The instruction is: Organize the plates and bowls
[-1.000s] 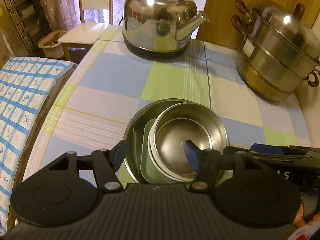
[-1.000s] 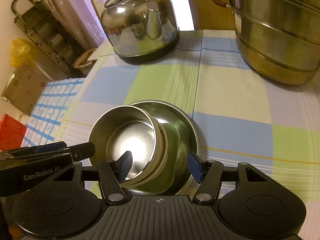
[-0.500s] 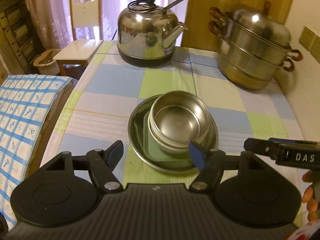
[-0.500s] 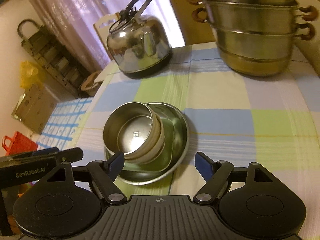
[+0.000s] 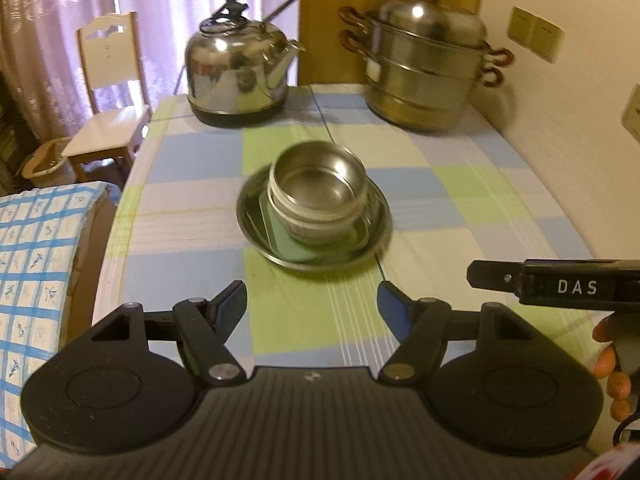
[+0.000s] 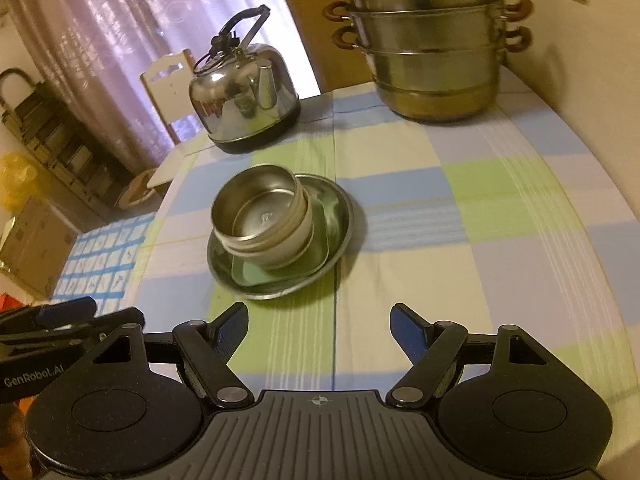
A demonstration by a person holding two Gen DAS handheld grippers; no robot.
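Observation:
A stack of steel bowls (image 5: 318, 192) (image 6: 262, 216) sits on a pale green square plate (image 5: 298, 250) (image 6: 256, 274), which lies in a round steel plate (image 5: 372, 236) (image 6: 340, 216) in the middle of the checked tablecloth. My left gripper (image 5: 312, 304) hangs open, back from the stack and clear of it, nothing between its fingers. My right gripper (image 6: 319, 324) is open too, empty, also pulled back toward the near side of the table. Each gripper shows at the other view's edge.
A steel kettle (image 5: 240, 76) (image 6: 246, 100) stands at the far left of the table, a tiered steel steamer pot (image 5: 424, 72) (image 6: 436, 52) at the far right against the wall. A wooden chair (image 5: 110, 116) stands beyond the table's left corner, beside a blue checked cloth (image 5: 36, 280).
Both grippers have drawn back and up from the stack, which now lies farther away and smaller. Their fingers, which straddled the bowls and plate rim, now stand wider with only tablecloth between them.

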